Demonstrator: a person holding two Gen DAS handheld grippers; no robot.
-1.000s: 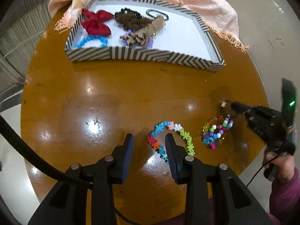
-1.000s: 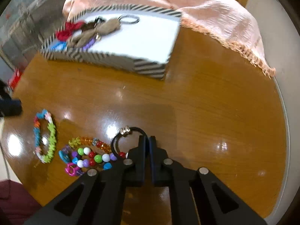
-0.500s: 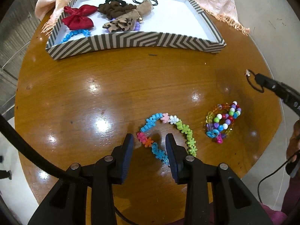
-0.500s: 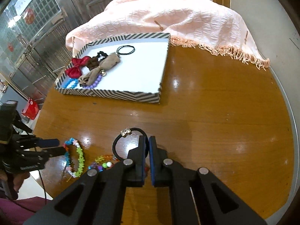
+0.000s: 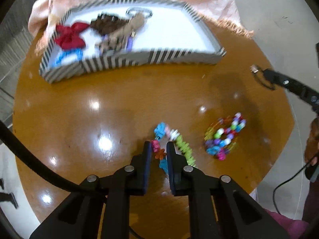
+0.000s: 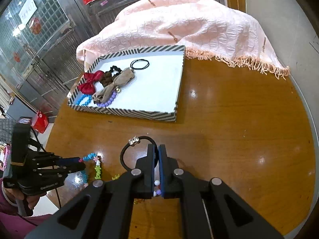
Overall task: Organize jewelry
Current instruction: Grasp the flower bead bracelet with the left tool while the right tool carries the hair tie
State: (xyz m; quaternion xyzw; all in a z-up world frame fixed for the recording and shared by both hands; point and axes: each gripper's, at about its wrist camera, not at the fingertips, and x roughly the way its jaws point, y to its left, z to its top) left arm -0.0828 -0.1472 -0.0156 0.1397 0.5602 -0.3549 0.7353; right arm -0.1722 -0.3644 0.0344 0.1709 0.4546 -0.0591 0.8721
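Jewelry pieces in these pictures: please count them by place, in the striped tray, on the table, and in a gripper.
In the striped tray: 6 (red bow, brown scrunchie, tan bow, black band, blue bracelet, purple bracelet)
On the table: 2 (flower bracelet, bead bracelet)
In the right gripper: 1 (black hair tie)
Total: 9
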